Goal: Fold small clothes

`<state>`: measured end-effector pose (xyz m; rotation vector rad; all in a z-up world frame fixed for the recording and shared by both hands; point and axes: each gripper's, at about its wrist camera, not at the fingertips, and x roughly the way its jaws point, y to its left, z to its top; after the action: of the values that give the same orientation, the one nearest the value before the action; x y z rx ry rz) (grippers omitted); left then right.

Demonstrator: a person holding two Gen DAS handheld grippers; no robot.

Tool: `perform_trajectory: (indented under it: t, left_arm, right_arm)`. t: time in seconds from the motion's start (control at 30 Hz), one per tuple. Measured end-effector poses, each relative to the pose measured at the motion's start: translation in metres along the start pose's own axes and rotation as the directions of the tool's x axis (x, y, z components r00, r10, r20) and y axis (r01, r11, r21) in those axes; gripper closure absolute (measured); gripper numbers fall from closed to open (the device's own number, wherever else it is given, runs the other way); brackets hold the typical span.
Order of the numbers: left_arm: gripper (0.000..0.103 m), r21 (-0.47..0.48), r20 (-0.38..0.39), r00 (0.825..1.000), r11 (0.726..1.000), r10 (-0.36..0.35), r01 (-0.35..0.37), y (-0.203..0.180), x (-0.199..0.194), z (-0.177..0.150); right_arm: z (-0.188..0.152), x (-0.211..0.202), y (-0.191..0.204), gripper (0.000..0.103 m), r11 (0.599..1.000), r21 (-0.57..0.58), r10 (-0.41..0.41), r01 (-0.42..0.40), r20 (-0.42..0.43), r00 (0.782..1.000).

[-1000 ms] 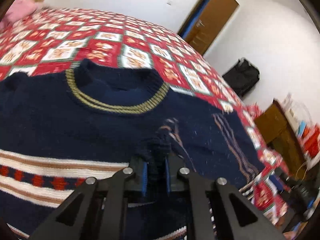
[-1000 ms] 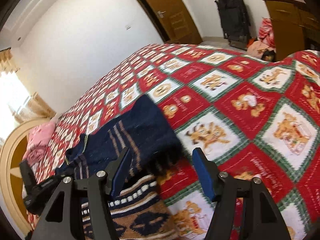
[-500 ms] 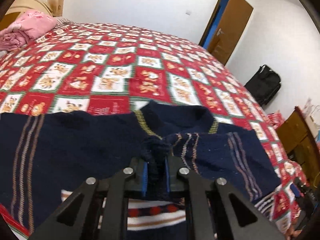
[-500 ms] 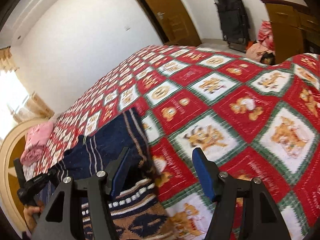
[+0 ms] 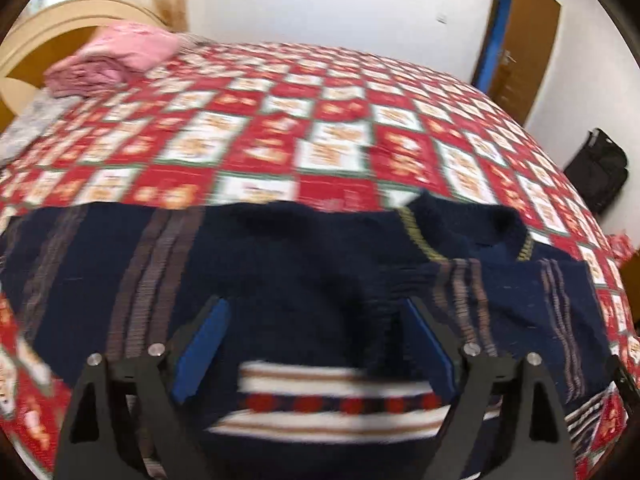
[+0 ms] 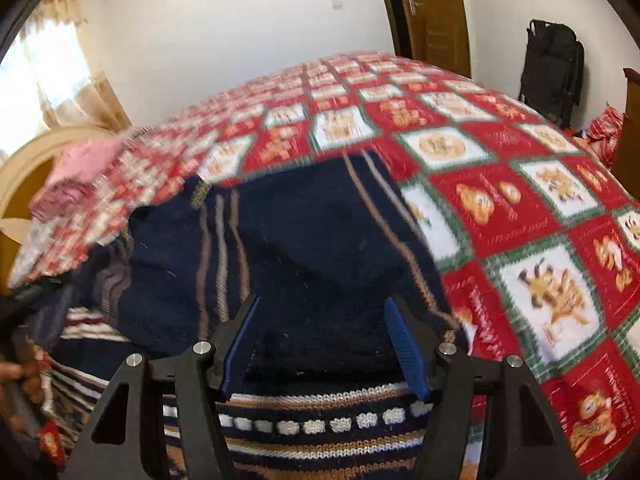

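Sweater [image 5: 304,280] collar shows only from the left wrist.

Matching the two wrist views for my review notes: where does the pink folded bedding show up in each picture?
Left wrist view: the pink folded bedding lies upper left, at the head of the bed by the curved headboard.
Right wrist view: it sits at the left edge, mid-height, blurred, again by the headboard.
Shared landmark: the black bag against the wall, right edge in the left view, upper right in the right.

Left gripper [image 5: 316,336] fingers opening, sleeve cuff [image 5: 404,280] released onto sweater [image 5: 280,264].
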<state>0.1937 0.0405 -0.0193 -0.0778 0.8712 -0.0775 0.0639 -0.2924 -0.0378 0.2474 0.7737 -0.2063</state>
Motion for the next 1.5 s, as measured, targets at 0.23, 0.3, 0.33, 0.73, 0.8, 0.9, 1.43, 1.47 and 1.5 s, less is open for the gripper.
perform_trajectory:
  t: [0.23, 0.3, 0.33, 0.73, 0.8, 0.9, 1.43, 1.47, 1.5]
  left_arm:
    - [0.012, -0.073, -0.031, 0.987, 0.985, -0.158, 0.155, 0.015, -0.006, -0.012]
    - [0.012, -0.071, -0.051, 0.973, 0.973, -0.225, 0.221, 0.002, 0.001, -0.018]
    - [0.012, -0.07, -0.066, 0.967, 0.968, -0.247, 0.243, -0.006, 0.006, -0.022]
    - [0.012, -0.177, -0.121, 0.861, 0.865, -0.493, 0.47, -0.048, 0.004, -0.04]
    - [0.012, -0.223, -0.109, 0.851, 0.847, -0.514, 0.483, -0.052, 0.017, -0.039]
    - [0.012, -0.308, -0.011, 0.847, 0.807, -0.532, 0.503, -0.046, 0.028, -0.028]
    - [0.035, -0.3, 0.014, 0.998, 0.952, 0.063, -0.055, 0.017, 0.007, -0.02]
    - [0.035, -0.317, 0.019, 0.998, 0.947, 0.068, -0.058, 0.026, 0.005, -0.021]
    - [0.035, -0.324, 0.031, 0.998, 0.945, 0.06, -0.047, 0.03, 0.002, -0.022]
  right_arm:
    - [0.001, -0.028, 0.029, 0.039, 0.993, -0.091, 0.075, -0.069, 0.058, 0.995]
    - [0.001, -0.033, 0.045, 0.039, 0.986, -0.142, 0.099, -0.09, 0.061, 0.993]
    - [0.0, -0.032, 0.051, 0.039, 0.982, -0.158, 0.11, -0.1, 0.054, 0.992]
    - [-0.006, -0.008, 0.078, 0.039, 0.971, -0.173, 0.169, -0.165, 0.007, 0.986]
    - [-0.006, -0.007, 0.068, 0.039, 0.977, -0.156, 0.149, -0.145, 0.014, 0.989]
    - [-0.007, 0.003, 0.059, 0.039, 0.979, -0.146, 0.142, -0.142, -0.015, 0.99]
    - [-0.014, -0.009, 0.059, 0.039, 0.969, -0.14, 0.199, -0.202, -0.037, 0.979]
    - [-0.012, -0.014, 0.063, 0.039, 0.965, -0.135, 0.225, -0.226, -0.023, 0.974]
    - [-0.008, -0.018, 0.069, 0.039, 0.958, -0.144, 0.25, -0.249, -0.008, 0.968]
